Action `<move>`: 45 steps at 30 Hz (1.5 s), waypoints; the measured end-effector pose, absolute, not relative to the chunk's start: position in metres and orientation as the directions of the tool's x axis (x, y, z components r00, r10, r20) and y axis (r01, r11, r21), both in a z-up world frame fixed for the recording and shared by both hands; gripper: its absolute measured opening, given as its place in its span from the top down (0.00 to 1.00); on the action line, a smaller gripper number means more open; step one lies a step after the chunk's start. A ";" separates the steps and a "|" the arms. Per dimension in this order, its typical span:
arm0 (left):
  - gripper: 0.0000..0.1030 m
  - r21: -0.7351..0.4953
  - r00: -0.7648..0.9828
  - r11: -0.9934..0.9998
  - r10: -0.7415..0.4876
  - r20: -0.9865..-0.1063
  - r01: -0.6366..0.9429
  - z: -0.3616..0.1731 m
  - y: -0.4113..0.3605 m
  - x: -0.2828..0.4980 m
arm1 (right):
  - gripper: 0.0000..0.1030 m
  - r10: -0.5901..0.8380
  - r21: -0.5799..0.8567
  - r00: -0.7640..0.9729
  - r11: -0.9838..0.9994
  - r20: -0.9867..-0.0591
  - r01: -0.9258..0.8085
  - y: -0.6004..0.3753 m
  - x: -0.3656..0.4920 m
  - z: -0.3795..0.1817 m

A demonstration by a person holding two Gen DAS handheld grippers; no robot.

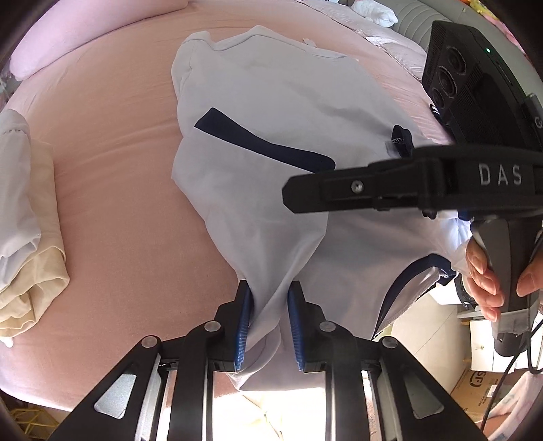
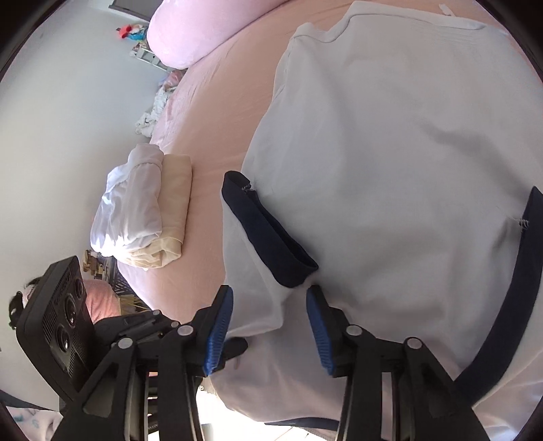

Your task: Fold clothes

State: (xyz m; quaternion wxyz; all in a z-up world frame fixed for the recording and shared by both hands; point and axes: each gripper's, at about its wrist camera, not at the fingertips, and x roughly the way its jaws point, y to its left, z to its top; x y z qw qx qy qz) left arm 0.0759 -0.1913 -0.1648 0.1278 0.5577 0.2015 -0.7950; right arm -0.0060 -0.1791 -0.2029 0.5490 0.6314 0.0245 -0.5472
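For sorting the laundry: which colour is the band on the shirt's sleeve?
Dark navy; the sleeve band on the pale grey shirt shows best in the right wrist view.

- The left wrist view looks steeply down along its own blue-padded fingers, close above the near edge of the pink-sheeted bed, facing the far edge.
- The right wrist view looks down at a shallower slant, equally close, from the near edge.
- Both share the pale grey navy-trimmed garment, the folded white and cream pile and a pink pillow.
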 end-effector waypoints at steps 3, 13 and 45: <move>0.82 -0.180 -0.343 -0.889 0.028 -0.939 0.420 -0.164 -0.192 0.076 | 0.48 -0.568 0.682 0.421 -0.393 -0.707 0.617 -0.192 -0.013 -0.209; 0.79 -0.075 -0.281 -0.905 -0.050 -0.958 0.418 -0.151 -0.189 0.071 | 0.94 -0.506 0.596 0.380 -0.382 -0.774 0.706 -0.199 -0.006 -0.208; 0.90 -0.054 -0.391 -0.953 -0.070 -0.918 0.298 -0.133 -0.178 0.045 | 0.94 -0.497 0.630 0.418 -0.408 -0.761 0.661 -0.182 -0.010 -0.187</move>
